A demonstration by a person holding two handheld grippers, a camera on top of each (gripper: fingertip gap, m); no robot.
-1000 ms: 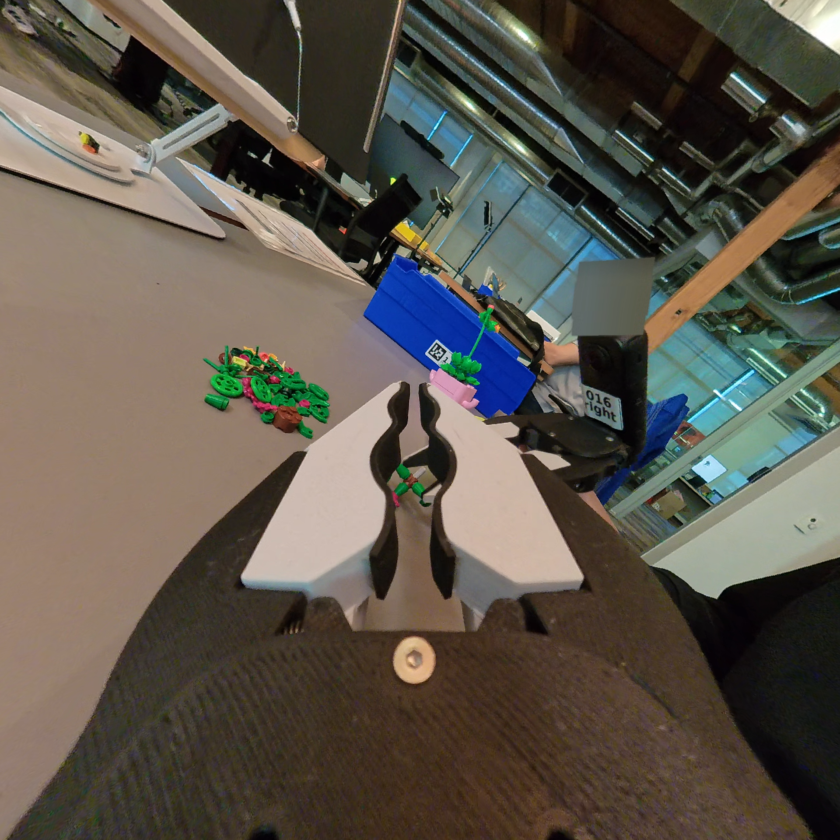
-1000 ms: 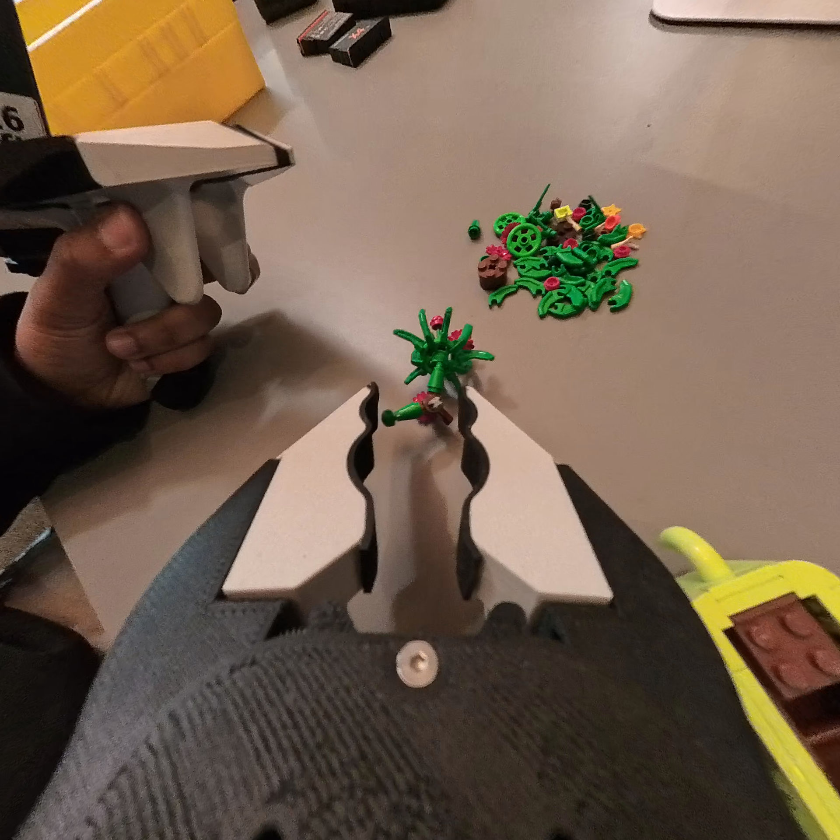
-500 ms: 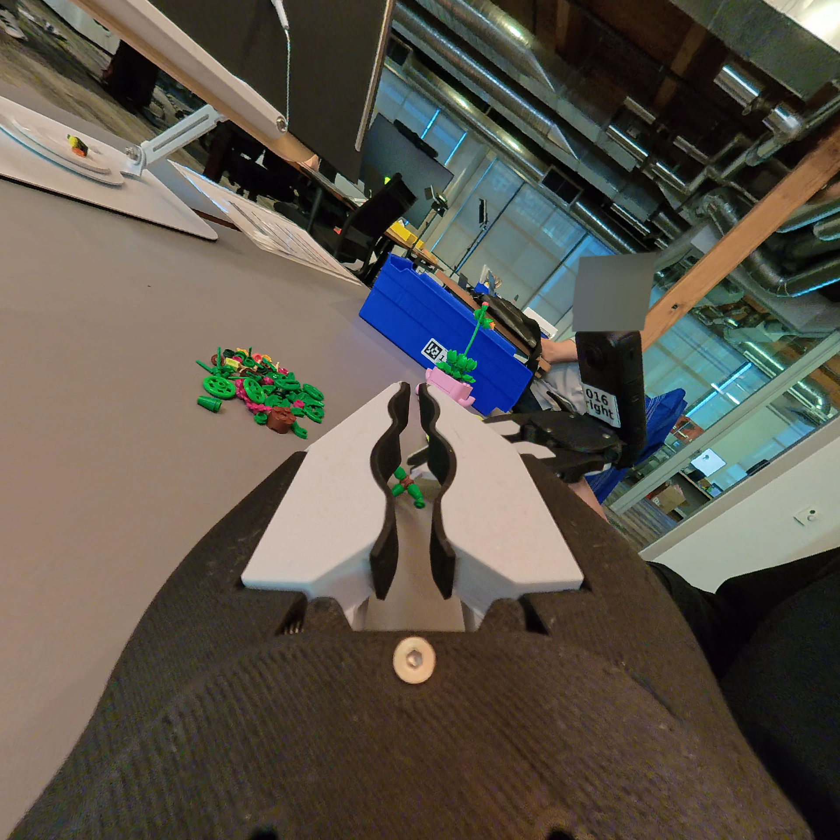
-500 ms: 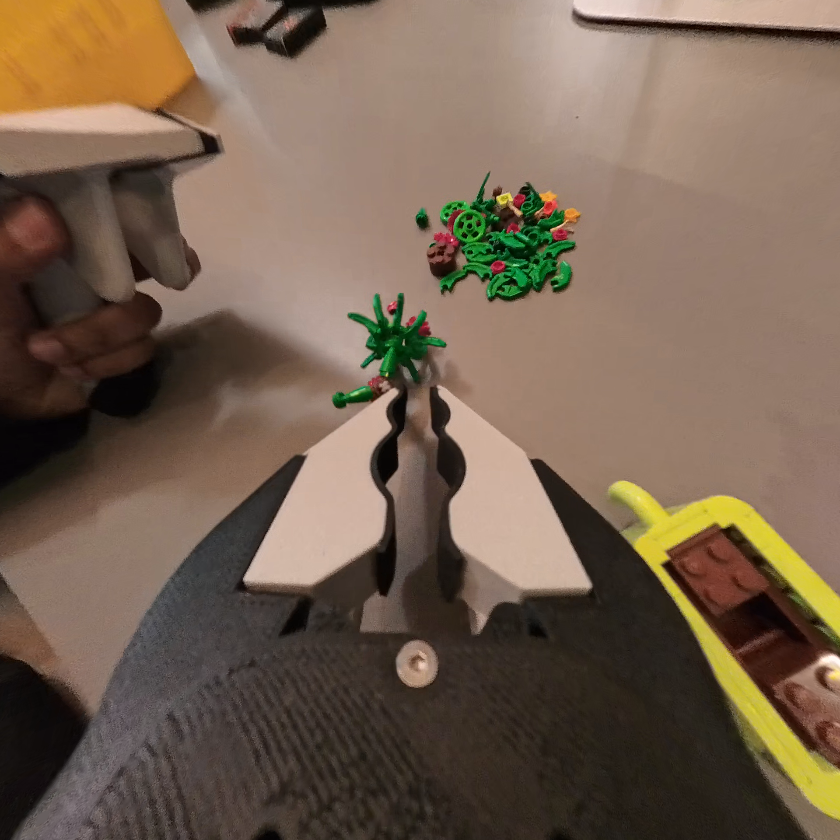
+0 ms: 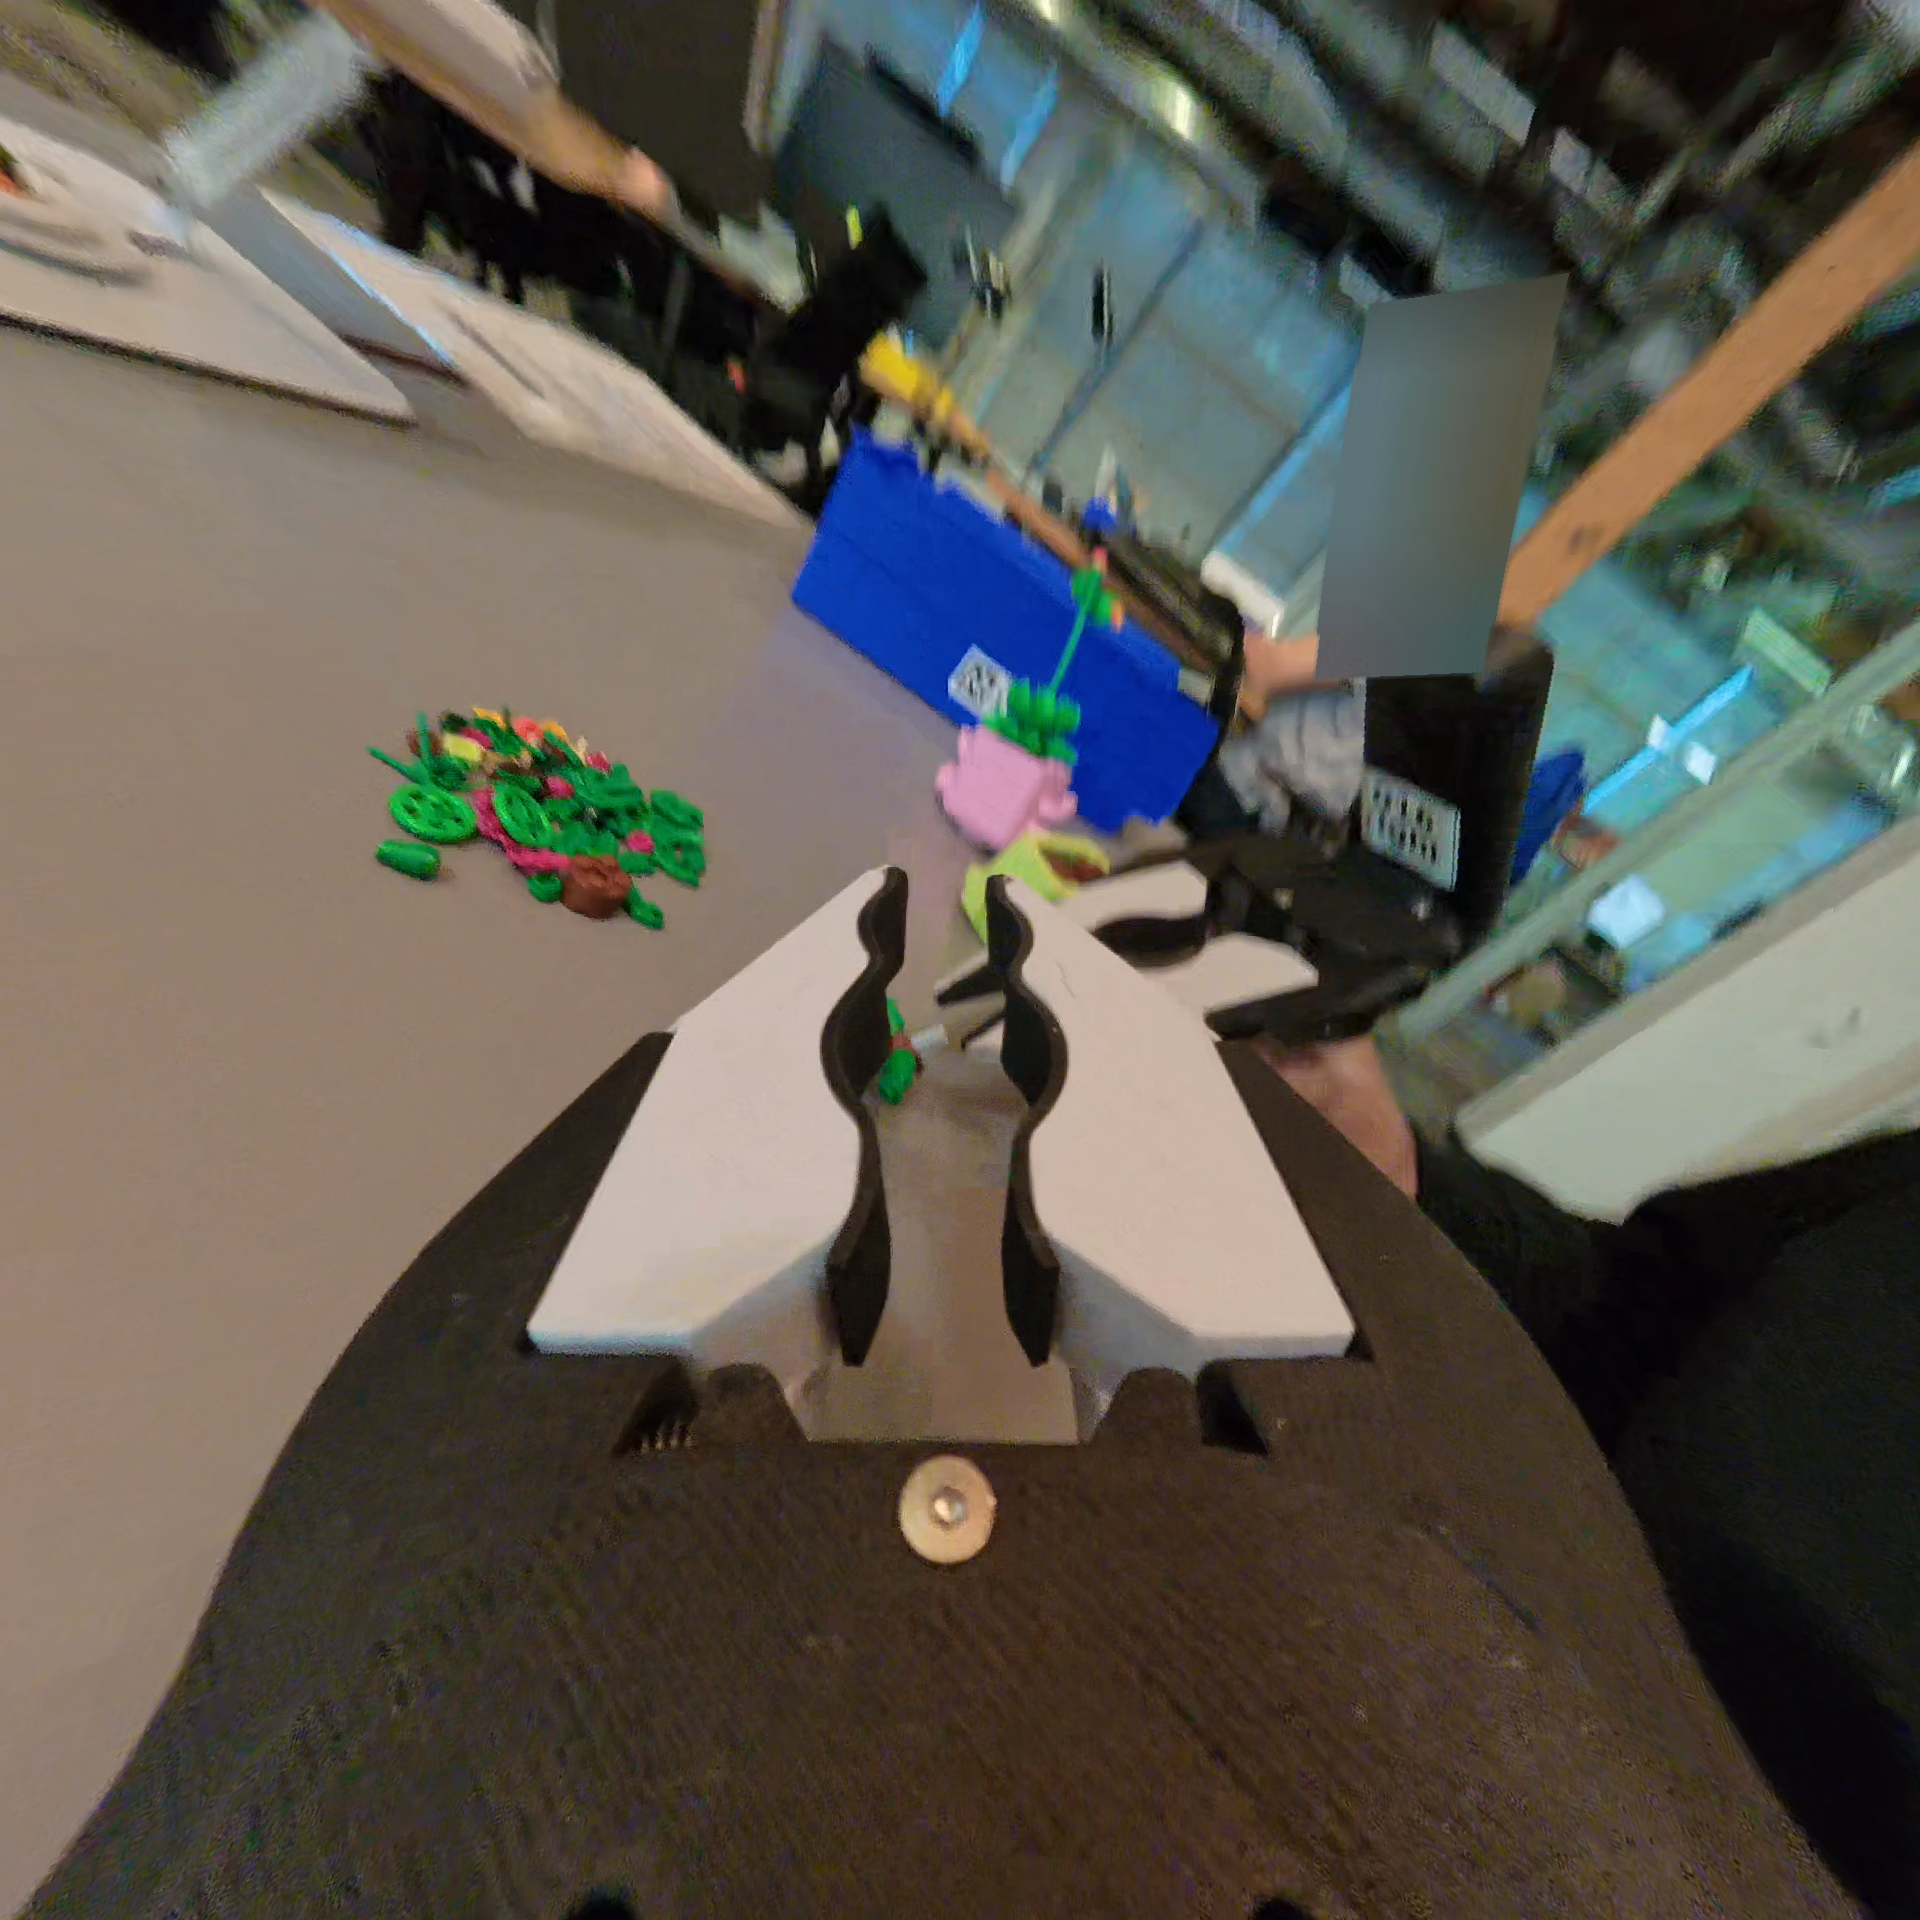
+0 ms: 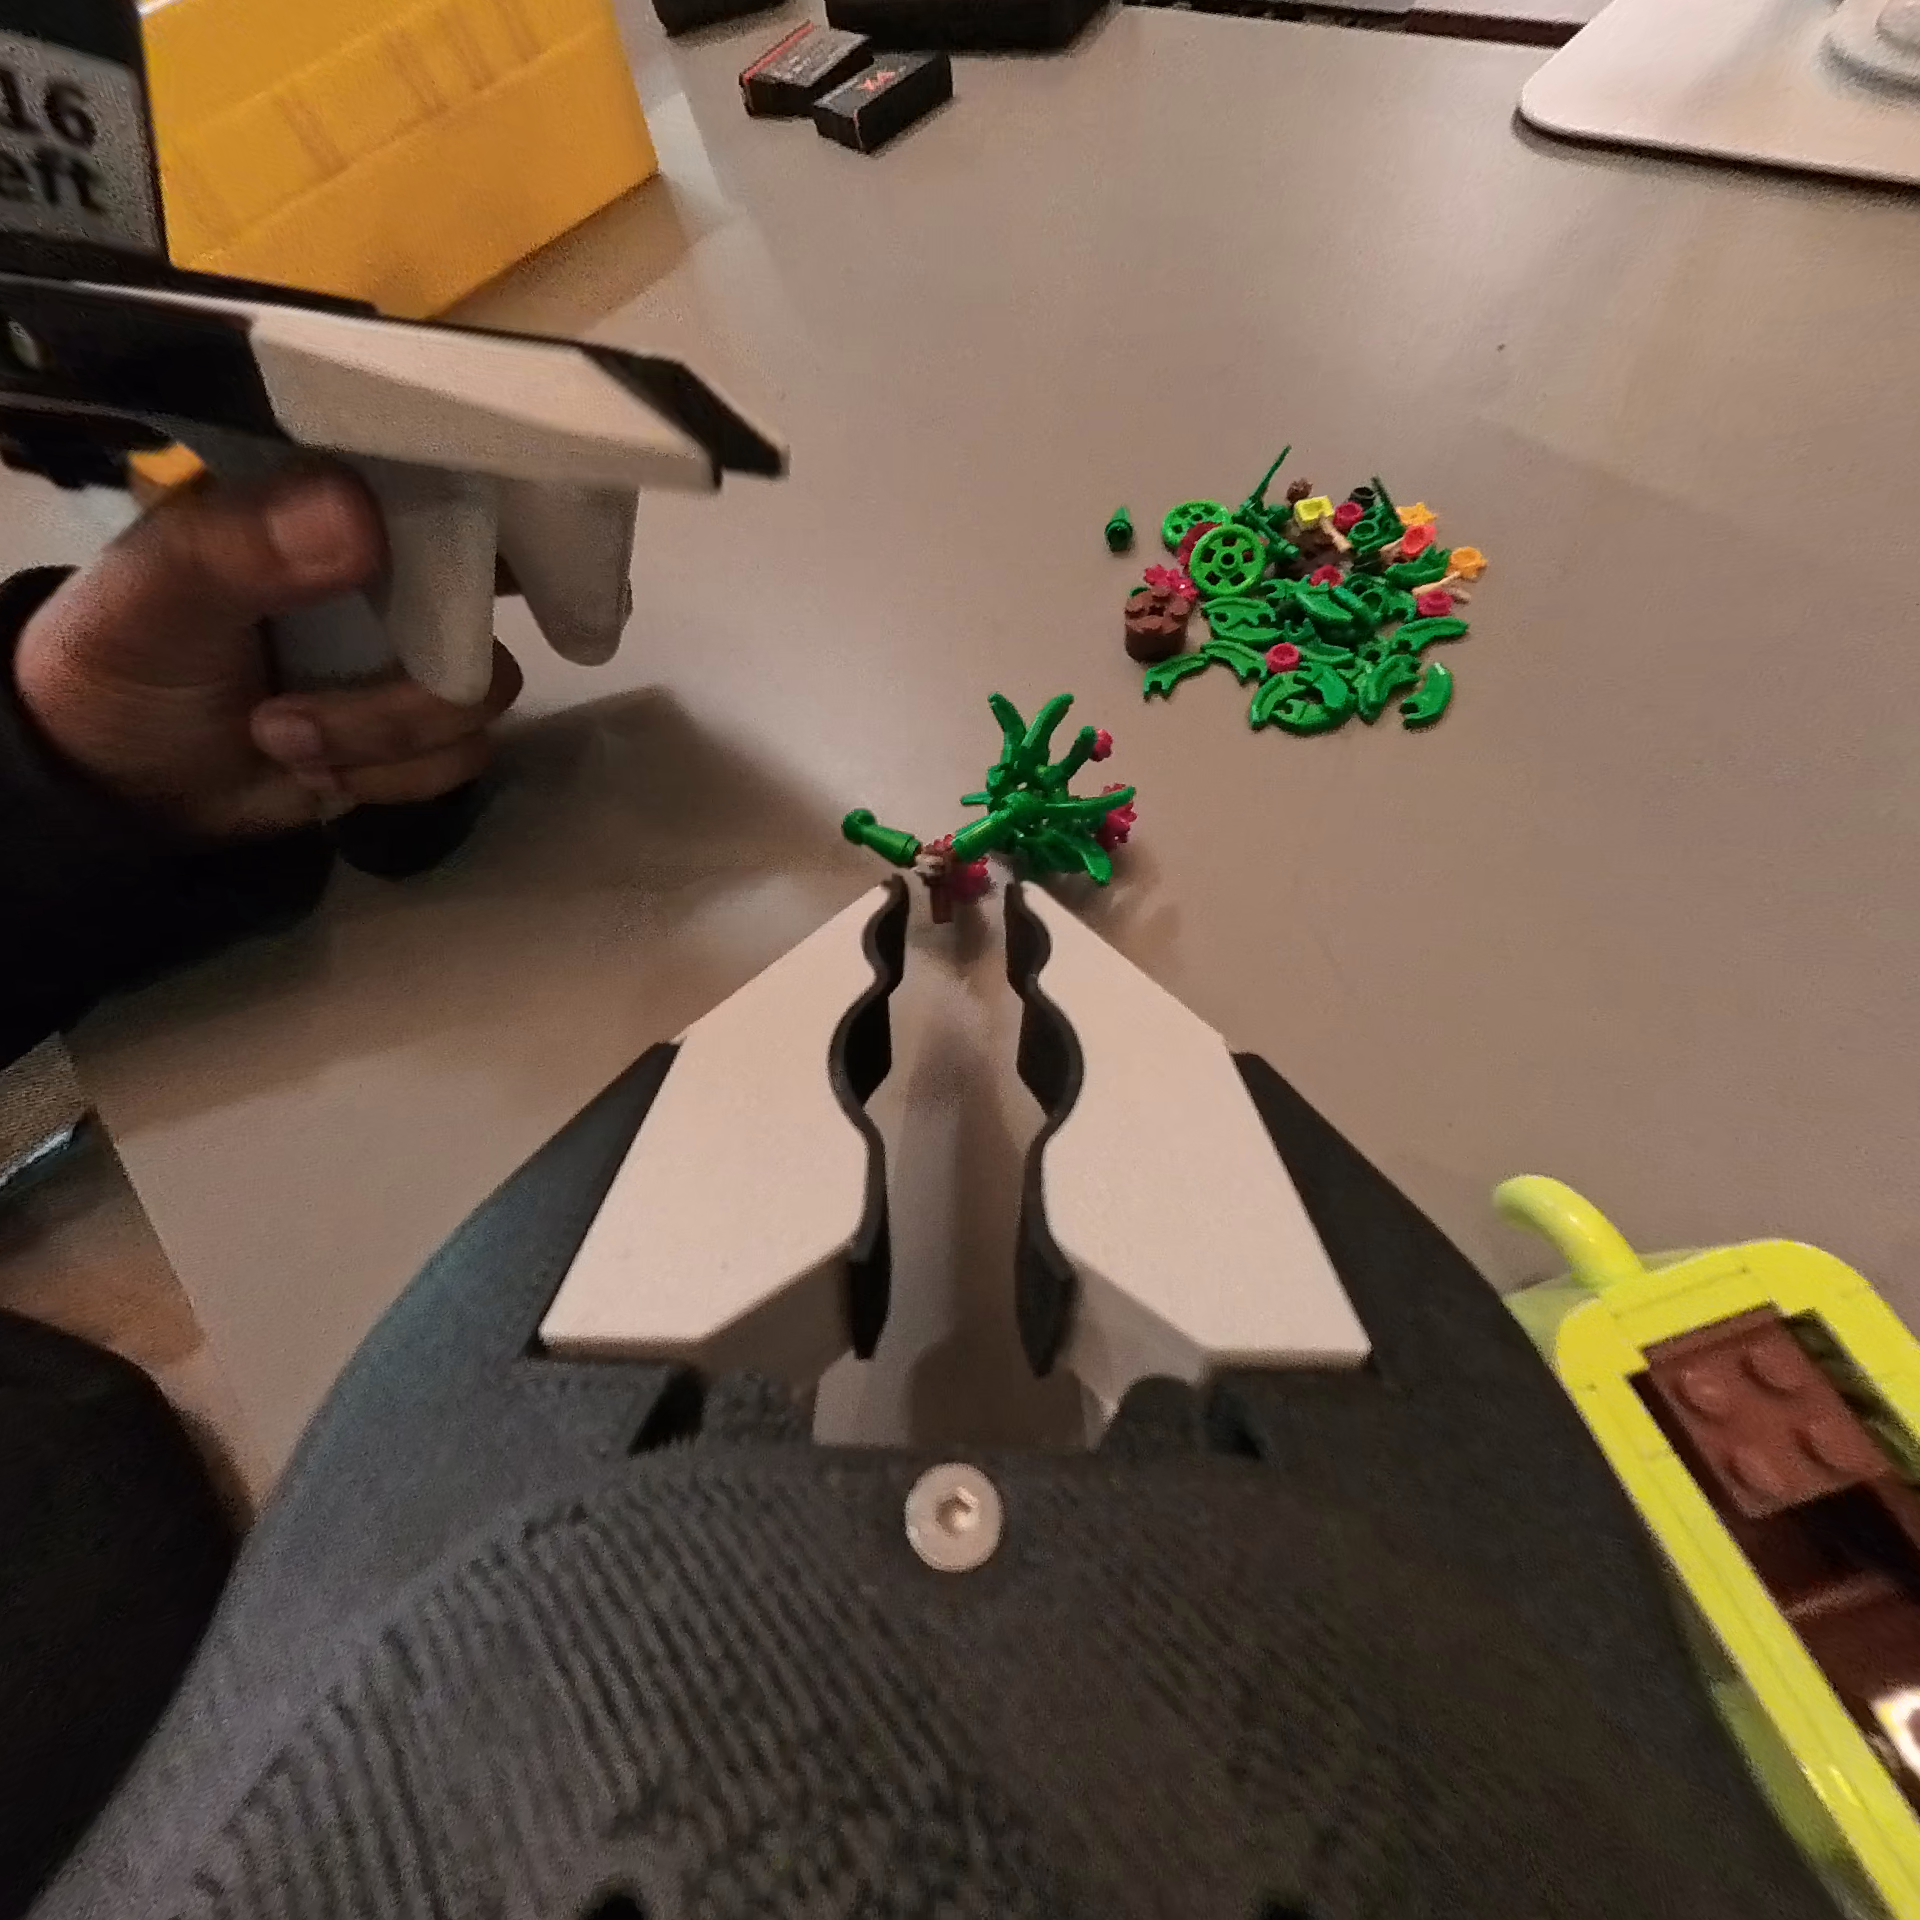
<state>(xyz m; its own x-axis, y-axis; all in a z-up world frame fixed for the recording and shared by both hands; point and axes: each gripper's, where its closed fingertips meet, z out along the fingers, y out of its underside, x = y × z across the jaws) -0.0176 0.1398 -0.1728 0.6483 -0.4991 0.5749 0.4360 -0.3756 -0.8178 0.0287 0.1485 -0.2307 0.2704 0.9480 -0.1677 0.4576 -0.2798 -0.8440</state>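
Observation:
A small green sprig with pink-red flowers and a brown base (image 6: 1039, 816) lies tipped over on the grey table (image 6: 1455, 987). My right gripper (image 6: 953, 891) is low over the table, jaws a narrow gap apart. The sprig's brown base end sits right at its fingertips, and no grip on it shows. My left gripper (image 5: 943, 885) is open a little and empty. The sprig (image 5: 896, 1060) shows through its gap, on the table below. In the right wrist view the left gripper (image 6: 743, 457) hovers above the table, to the left of the sprig, held by a hand (image 6: 208, 665).
A pile of loose green, red and brown pieces (image 6: 1299, 613) lies beyond the sprig, also in the left wrist view (image 5: 540, 810). A lime-green pot with brown bricks (image 6: 1714, 1455) is at my right. A pink pot with a plant (image 5: 997, 784), a blue bin (image 5: 935, 613), a yellow bin (image 6: 395, 156) and black boxes (image 6: 852, 78) stand farther off. The tips of one gripper are about 8 cm away from the tips of the other.
The right gripper narrowed around the sprig's base, then widened slightly, and the sprig tipped onto its side. The left gripper's jaws opened a little and it swung forward.

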